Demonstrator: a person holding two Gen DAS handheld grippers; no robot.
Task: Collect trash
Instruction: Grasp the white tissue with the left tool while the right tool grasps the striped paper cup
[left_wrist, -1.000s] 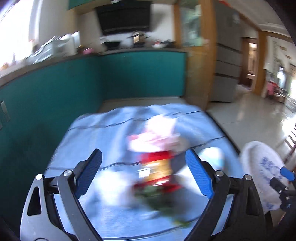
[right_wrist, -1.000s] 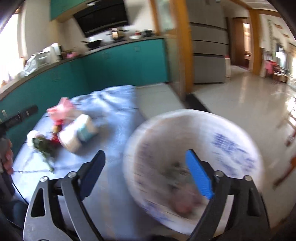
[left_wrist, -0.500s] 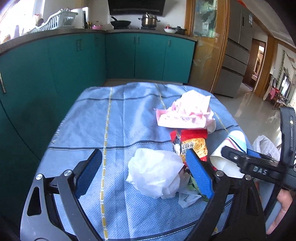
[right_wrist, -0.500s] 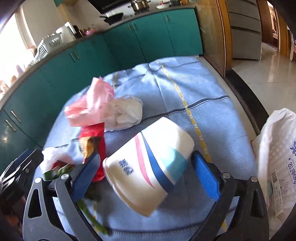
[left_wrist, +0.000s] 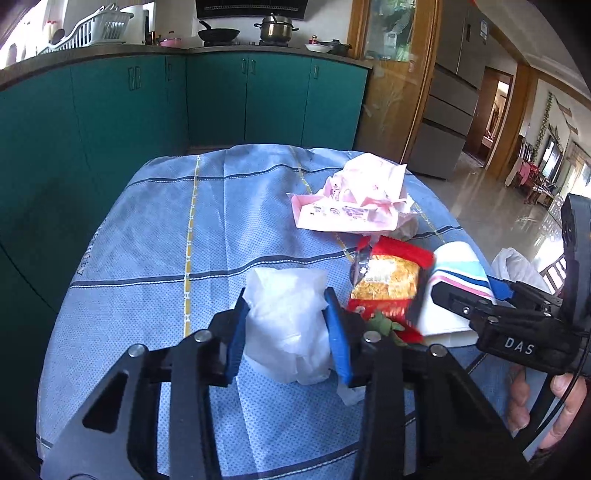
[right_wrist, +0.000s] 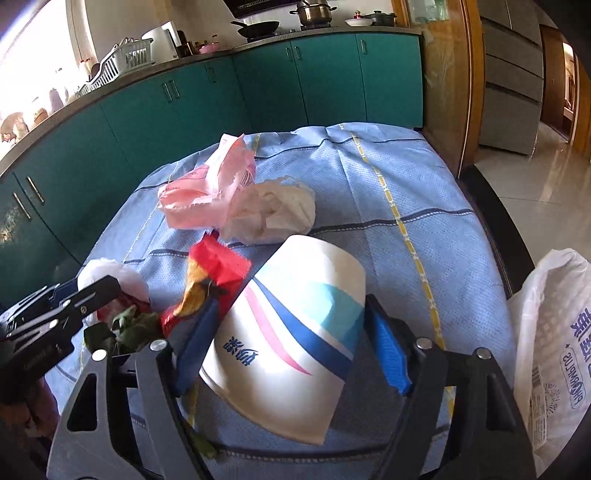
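The table is covered by a light blue woven cloth (left_wrist: 155, 258) with dark blue and yellow grid lines; all loose trash lies on its near right portion. A white plastic bag with blue print (right_wrist: 550, 350) hangs just beyond the cloth's right edge.

The white paper cup with pink, dark blue and light blue stripes (right_wrist: 295, 332) lies on its side, mouth toward the right wrist camera. The right gripper (right_wrist: 291, 343) straddles it; its jaws are closing, one blue pad on each side wall, with contact on the right pad not clearly visible. The grip is therefore not confirmed.

The crumpled pink printed wrapper (left_wrist: 351, 199) rests farther back, with a wad of white tissue (right_wrist: 273, 214) touching it.

The crumpled white plastic film (left_wrist: 288, 321) sits between the blue pads of the left gripper (left_wrist: 286, 325). Both pads press its sides while the jaws are closing: the film is clamped.

The red and orange snack packet (left_wrist: 388, 280) lies between the film and the cup, touching the cup. Green vegetable scraps (right_wrist: 129, 328) lie just beside the packet's near end.
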